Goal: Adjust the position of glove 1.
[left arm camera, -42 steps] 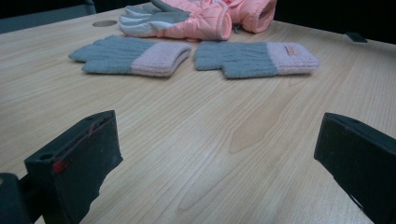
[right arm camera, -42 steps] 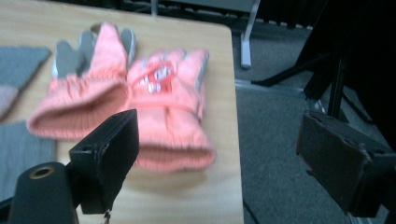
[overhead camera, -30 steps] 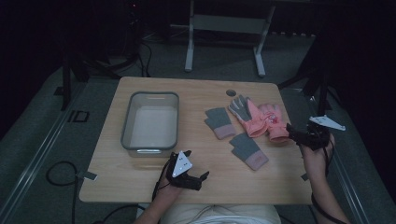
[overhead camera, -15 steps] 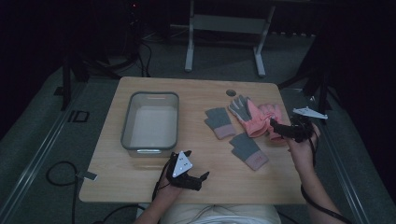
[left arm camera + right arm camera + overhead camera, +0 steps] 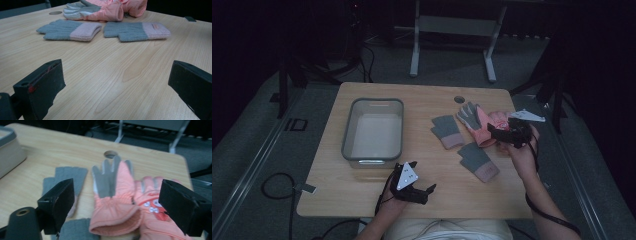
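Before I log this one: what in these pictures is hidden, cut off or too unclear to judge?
- Second pink ski glove: right gripper view, its cuff runs off the bottom edge and behind the right tongs' jaw.
- Near grey knit glove: right gripper view, cut by the bottom edge.
- Plastic bin: high view, dim light; I cannot tell whether anything lies inside.
- Left tongs: high view, the opening is too small to judge; left gripper view shows the jaws apart.

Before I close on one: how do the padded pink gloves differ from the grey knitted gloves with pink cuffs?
The padded pink gloves are puffy and lie bunched, one against the other; the grey knitted gloves with pink cuffs are thin, lie flat and sit apart. The pink ones have full fingers with grey palms; the knitted ones look fingerless. The pink pair sits between the open right gripper jaws. Both pairs rest on the wooden table.
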{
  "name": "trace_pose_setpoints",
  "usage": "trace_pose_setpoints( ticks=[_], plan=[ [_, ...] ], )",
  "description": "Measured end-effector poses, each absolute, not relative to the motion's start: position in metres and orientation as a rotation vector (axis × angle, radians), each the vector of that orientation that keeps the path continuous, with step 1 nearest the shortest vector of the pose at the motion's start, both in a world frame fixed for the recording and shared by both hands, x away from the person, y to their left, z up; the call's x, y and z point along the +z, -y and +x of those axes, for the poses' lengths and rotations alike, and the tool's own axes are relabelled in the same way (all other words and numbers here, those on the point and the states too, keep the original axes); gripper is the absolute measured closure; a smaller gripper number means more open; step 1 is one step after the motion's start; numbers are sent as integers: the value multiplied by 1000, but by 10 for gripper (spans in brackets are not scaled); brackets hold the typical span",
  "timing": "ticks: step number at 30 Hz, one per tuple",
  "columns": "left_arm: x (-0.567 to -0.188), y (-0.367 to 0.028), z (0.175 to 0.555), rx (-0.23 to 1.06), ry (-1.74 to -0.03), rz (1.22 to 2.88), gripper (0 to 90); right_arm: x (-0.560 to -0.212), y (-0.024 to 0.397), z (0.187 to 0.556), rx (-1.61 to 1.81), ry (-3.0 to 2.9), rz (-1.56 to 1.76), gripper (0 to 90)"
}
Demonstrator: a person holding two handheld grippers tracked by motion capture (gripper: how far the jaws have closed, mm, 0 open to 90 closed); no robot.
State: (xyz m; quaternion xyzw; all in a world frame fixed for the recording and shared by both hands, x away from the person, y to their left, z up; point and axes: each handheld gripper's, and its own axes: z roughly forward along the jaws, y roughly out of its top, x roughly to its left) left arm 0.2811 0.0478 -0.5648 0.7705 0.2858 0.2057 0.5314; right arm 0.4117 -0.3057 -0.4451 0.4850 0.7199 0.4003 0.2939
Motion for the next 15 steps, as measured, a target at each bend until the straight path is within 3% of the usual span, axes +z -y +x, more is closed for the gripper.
trace_pose_setpoints(
  ticks=[15],
  plan=[
    [-565,-48,281,489,-682,1841,0,-453,275,433,1064,-2004,1258,302]
  ],
)
